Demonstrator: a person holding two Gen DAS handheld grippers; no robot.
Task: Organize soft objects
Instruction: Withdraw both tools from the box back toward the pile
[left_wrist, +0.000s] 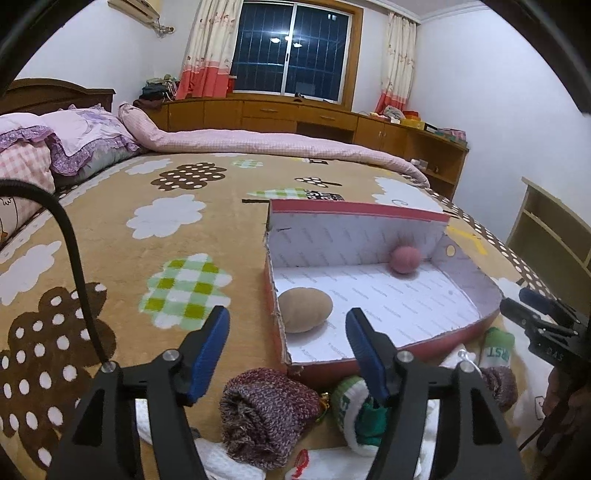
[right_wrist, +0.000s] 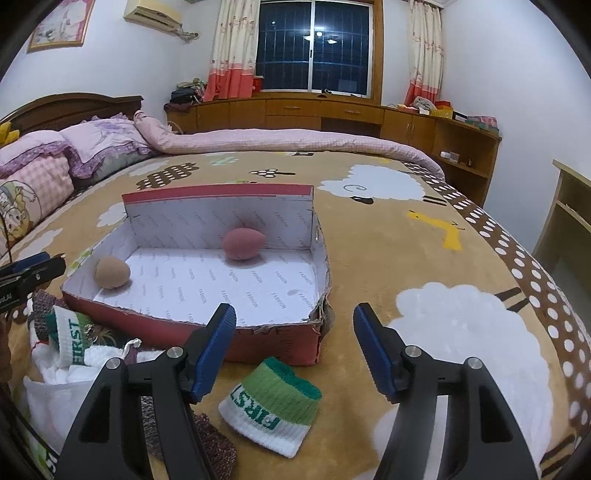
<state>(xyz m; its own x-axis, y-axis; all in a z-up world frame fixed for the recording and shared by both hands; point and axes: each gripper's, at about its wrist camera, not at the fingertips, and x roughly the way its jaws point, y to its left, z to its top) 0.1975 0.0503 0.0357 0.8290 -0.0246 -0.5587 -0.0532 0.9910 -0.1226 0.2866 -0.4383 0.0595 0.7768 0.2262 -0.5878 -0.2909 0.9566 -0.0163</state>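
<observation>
A red cardboard box (left_wrist: 402, 349) (right_wrist: 266, 341) with a white lining lies open on the bed. Inside it are a tan egg-shaped sponge (left_wrist: 304, 309) (right_wrist: 112, 272) and a pink one (left_wrist: 405, 259) (right_wrist: 243, 244). My left gripper (left_wrist: 288, 323) is open above a rolled purple knit piece (left_wrist: 266, 413) and a green-white "FIRST" sock (left_wrist: 352, 413). My right gripper (right_wrist: 294, 320) is open above another green-white "FIRST" sock (right_wrist: 271, 404). A second such sock (right_wrist: 70, 339) lies on white cloth (right_wrist: 51, 398) at the left.
The bed has a tan blanket with cloud and sheep prints (right_wrist: 424, 258). Pillows (left_wrist: 85, 136) and a rolled pink quilt (left_wrist: 277, 142) lie at the far side. Wooden cabinets (right_wrist: 332, 110) stand under the window. The right gripper (left_wrist: 539, 314) also shows in the left wrist view.
</observation>
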